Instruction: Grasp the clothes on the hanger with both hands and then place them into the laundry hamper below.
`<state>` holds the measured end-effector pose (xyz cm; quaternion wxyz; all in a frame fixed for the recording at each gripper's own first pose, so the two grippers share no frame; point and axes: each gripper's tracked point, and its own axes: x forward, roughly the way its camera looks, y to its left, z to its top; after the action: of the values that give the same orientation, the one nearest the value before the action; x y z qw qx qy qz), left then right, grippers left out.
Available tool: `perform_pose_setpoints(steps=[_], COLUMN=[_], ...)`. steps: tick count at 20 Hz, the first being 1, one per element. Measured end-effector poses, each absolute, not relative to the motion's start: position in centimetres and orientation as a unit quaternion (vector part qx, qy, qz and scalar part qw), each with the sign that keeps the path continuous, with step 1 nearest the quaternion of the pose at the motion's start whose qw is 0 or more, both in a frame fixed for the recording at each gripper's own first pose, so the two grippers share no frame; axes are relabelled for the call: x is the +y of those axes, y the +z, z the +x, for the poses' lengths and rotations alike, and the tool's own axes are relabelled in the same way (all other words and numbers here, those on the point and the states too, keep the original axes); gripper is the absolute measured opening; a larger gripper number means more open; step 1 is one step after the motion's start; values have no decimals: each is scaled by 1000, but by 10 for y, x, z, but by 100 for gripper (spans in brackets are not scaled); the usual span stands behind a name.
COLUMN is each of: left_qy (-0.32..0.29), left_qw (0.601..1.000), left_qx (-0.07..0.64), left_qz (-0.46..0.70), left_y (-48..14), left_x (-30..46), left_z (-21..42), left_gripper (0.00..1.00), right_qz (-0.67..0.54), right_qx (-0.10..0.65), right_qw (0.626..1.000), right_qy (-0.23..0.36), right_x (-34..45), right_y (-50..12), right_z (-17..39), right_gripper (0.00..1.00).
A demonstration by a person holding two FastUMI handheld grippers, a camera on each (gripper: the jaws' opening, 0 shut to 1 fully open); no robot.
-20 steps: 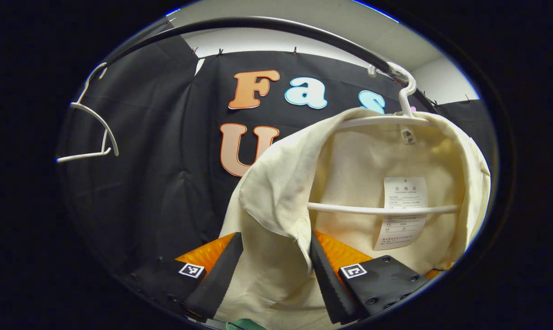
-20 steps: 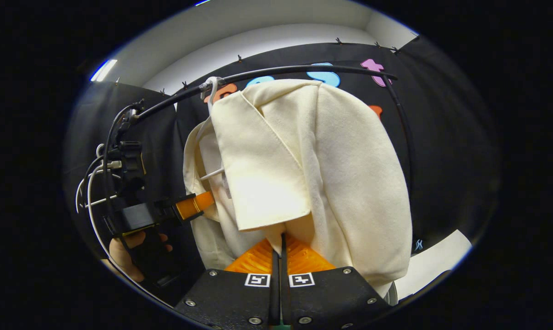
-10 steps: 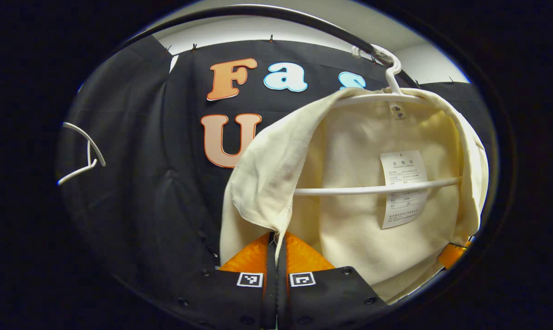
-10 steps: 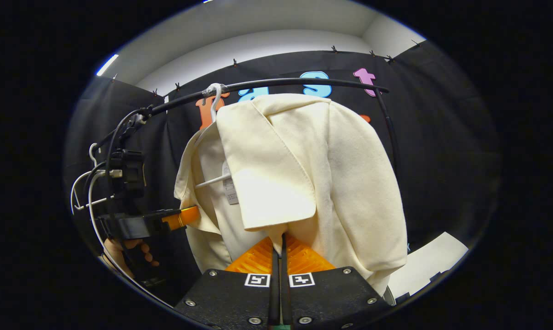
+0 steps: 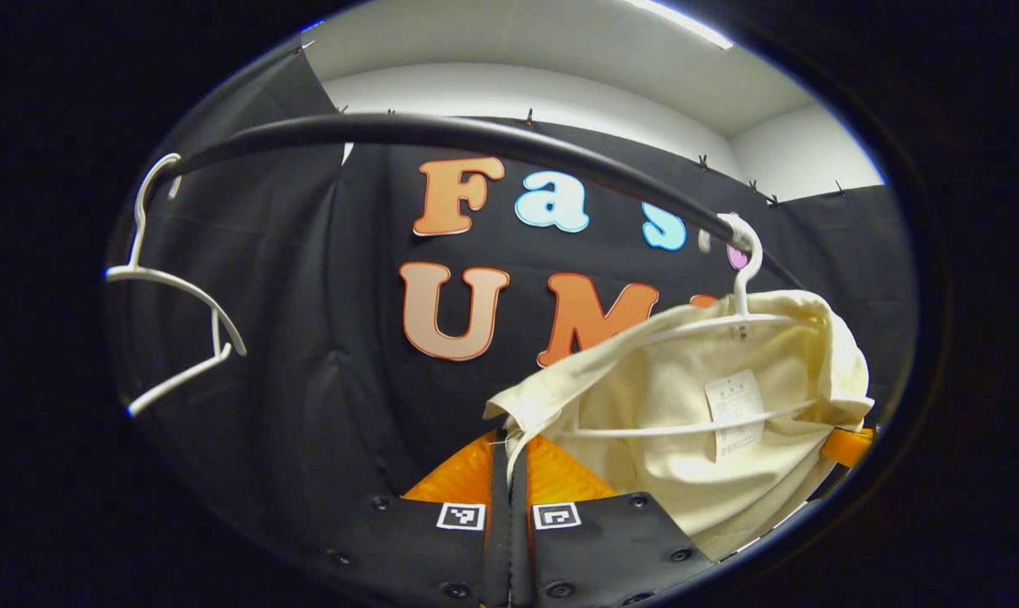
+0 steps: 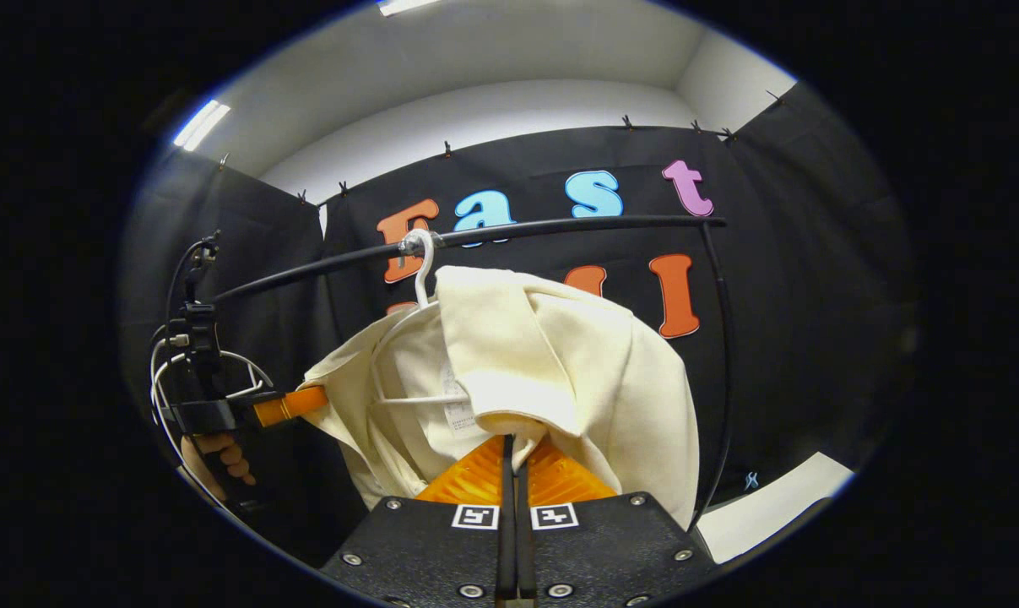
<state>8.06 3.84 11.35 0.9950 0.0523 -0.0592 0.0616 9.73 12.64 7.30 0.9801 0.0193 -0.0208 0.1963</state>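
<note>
A cream shirt (image 5: 712, 422) hangs on a white hanger (image 5: 741, 279) hooked over a black rail (image 5: 475, 135). In the left gripper view my left gripper (image 5: 509, 443) is shut on the shirt's left front edge, which is pulled out sideways. The right gripper view shows the same cream shirt (image 6: 593, 371) on the white hanger (image 6: 423, 262), with my right gripper (image 6: 513, 439) shut on the lower edge of its other front flap. Farther left there, the left gripper (image 6: 302, 401) pinches the cloth, held by a hand (image 6: 214, 460).
An empty white hanger (image 5: 180, 295) hangs at the left end of the black rail. The rail (image 6: 577, 226) bends down into an upright post (image 6: 724, 371) at the right. A pale surface (image 6: 779, 502) lies low at the right.
The left gripper went from open around the shirt's edge to shut on it. Both grippers have since drawn back and down, so shirt and hanger look smaller and the fronts are stretched apart.
</note>
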Motion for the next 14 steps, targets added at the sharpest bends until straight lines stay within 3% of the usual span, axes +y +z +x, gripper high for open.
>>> perform_pose_setpoints(steps=[14], left_qy=[83], left_qw=[988], left_qx=[-121], left_qz=[55], left_y=[178], left_x=[70], left_z=[70], left_gripper=[6], right_qz=[62], right_qx=[-56], right_qw=[969], right_qy=[231], right_x=[97], right_y=[132], right_z=[93], right_gripper=[0])
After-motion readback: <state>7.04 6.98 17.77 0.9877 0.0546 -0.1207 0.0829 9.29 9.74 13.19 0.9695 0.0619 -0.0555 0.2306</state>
